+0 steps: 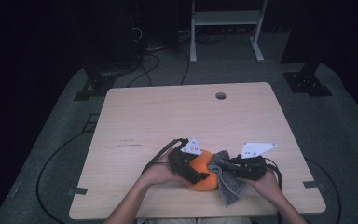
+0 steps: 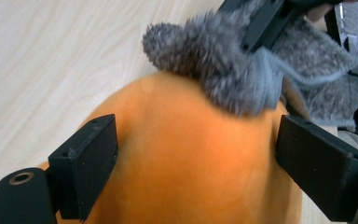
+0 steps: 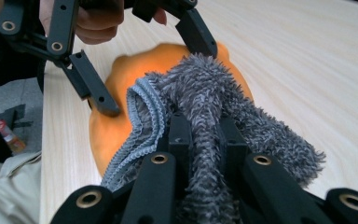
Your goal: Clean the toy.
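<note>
A smooth, rounded orange object [image 1: 205,183] [image 2: 168,121] [image 3: 121,79] rests on the wooden table [image 1: 177,116] near its front edge. My left gripper [image 1: 200,170] [image 2: 205,149] [image 3: 156,74] clamps it from both sides, its jaws spread wide against the orange surface. My right gripper [image 1: 230,165] [image 3: 205,126] is shut on a grey fuzzy cloth [image 1: 228,184] [image 2: 223,60] [image 3: 200,88]. The cloth lies bunched against the top of the orange object, with its tail hanging down towards the table on the right. A hand [image 3: 98,23] holds the left gripper.
A round cable hole [image 1: 220,95] sits in the table's far side. Beyond the table stand a white frame [image 1: 226,18], black stands [image 1: 307,79] and cables [image 1: 149,65] on grey floor. The table's front edge is just below both hands.
</note>
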Demonstrator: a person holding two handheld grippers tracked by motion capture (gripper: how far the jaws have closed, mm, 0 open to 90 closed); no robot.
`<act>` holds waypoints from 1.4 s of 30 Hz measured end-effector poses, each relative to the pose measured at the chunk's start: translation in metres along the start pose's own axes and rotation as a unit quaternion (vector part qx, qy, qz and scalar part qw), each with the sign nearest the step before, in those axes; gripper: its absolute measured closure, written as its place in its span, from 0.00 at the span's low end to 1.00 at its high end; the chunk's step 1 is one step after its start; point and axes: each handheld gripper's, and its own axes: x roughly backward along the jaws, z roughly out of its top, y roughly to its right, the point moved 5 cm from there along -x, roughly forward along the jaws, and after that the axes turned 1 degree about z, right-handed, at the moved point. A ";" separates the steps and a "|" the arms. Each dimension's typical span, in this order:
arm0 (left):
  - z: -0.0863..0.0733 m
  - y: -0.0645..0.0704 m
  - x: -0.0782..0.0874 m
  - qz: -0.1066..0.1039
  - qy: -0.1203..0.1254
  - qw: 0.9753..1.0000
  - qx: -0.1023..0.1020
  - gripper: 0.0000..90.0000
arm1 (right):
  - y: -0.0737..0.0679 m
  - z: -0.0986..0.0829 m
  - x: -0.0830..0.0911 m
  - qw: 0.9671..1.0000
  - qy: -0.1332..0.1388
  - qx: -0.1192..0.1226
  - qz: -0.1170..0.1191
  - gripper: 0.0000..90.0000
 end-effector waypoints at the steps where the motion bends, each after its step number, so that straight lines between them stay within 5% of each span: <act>1: 0.000 -0.001 0.000 0.001 -0.001 1.000 0.002 0.15 | 0.001 -0.002 0.002 1.000 -0.005 0.000 -0.003 0.88; 8: -0.007 -0.005 0.002 0.007 -0.005 1.000 0.016 0.16 | 0.025 -0.026 0.036 0.998 -0.023 -0.023 -0.053 0.87; 15: -0.009 -0.005 0.001 0.023 0.002 1.000 0.014 0.25 | 0.053 -0.047 0.067 0.991 -0.030 -0.061 -0.116 0.77; 22: -0.008 -0.004 0.005 0.040 0.010 0.999 0.015 0.41 | 0.061 -0.050 0.071 0.989 -0.008 -0.085 -0.117 0.58; 33: 0.000 -0.007 0.012 0.051 0.034 0.998 0.025 0.56 | 0.056 -0.036 0.084 0.989 0.039 -0.075 -0.119 0.55; 42: 0.008 -0.036 0.021 0.127 0.045 0.990 0.032 0.57 | 0.054 -0.032 0.085 0.989 0.049 -0.071 -0.117 0.53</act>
